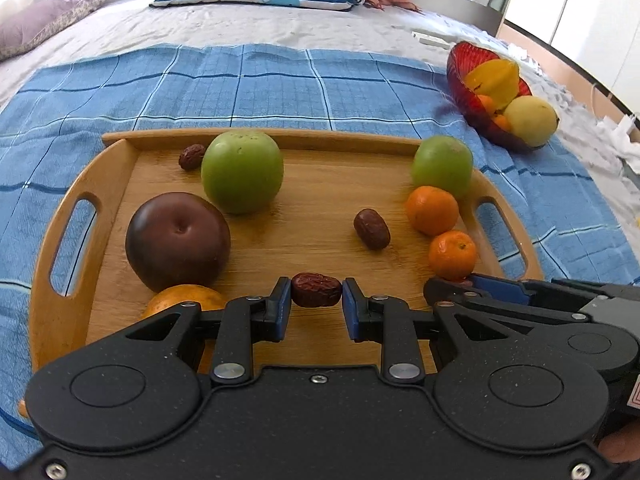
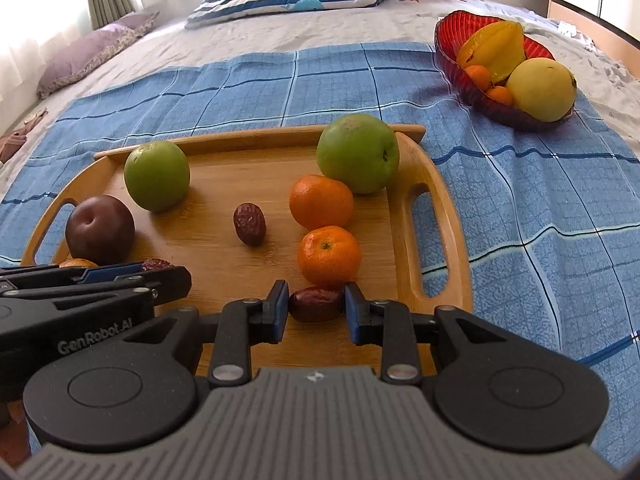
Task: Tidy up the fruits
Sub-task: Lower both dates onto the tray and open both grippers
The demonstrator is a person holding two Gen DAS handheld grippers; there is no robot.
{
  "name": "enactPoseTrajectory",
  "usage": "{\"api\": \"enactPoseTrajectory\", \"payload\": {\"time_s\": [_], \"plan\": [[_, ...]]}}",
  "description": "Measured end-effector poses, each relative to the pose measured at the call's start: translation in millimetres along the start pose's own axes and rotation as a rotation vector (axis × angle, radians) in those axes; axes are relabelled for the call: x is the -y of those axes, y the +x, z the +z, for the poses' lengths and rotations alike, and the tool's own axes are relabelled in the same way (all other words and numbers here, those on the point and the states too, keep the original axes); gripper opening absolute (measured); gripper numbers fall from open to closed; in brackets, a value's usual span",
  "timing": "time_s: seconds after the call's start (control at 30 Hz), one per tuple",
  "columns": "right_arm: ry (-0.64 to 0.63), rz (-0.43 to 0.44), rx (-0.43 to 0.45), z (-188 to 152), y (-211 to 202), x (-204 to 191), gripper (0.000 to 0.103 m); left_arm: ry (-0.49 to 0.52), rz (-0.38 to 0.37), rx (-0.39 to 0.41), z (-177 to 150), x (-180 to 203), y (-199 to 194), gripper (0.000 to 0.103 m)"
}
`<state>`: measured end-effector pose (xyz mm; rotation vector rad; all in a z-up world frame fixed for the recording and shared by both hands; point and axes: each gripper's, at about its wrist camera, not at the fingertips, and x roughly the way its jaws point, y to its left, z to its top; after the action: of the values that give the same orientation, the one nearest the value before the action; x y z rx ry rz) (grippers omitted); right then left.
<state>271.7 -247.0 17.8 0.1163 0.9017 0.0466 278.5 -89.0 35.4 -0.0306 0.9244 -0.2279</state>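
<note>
A wooden tray [image 1: 68, 220] [image 2: 440, 184] on a blue checked cloth holds two green apples [image 1: 242, 170] [image 2: 357, 158], a dark plum [image 1: 178, 240] [image 2: 100, 229], two tangerines [image 1: 432, 210] [image 2: 329, 255] and loose red dates [image 1: 372, 229] [image 2: 249, 224]. My left gripper [image 1: 316, 296] is shut on a red date [image 1: 316, 290] at the tray's near edge. My right gripper [image 2: 316, 304] is shut on another red date [image 2: 316, 304] just in front of the nearer tangerine. The two grippers sit side by side.
A red glass bowl [image 1: 456, 68] [image 2: 448, 44] with a starfruit, a yellow fruit and small oranges stands at the far right on the cloth. An orange fruit [image 1: 184, 298] lies by the plum. Pillows and a pink blanket lie at the bed's far end.
</note>
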Motion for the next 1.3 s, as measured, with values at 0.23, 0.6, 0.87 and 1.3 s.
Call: {"api": "enactPoseTrajectory", "payload": {"time_s": [0.23, 0.6, 0.87, 1.3], "plan": [[-0.004, -0.003, 0.002, -0.8, -0.1, -0.1, 0.035, 0.023, 0.01, -0.002, -0.8, 5.8, 3.4, 0.026], [-0.008, -0.005, -0.003, 0.1, 0.4, -0.4, 0.036, 0.029, 0.019, -0.002, -0.3, 7.0, 4.6, 0.026], [-0.005, -0.004, -0.003, 0.1, 0.2, 0.1, 0.035, 0.041, 0.029, 0.005, -1.0, 8.6, 5.9, 0.026], [-0.004, -0.01, -0.002, -0.2, 0.0, 1.2, 0.036, 0.066, 0.058, 0.016, -2.0, 9.3, 7.7, 0.034]]}}
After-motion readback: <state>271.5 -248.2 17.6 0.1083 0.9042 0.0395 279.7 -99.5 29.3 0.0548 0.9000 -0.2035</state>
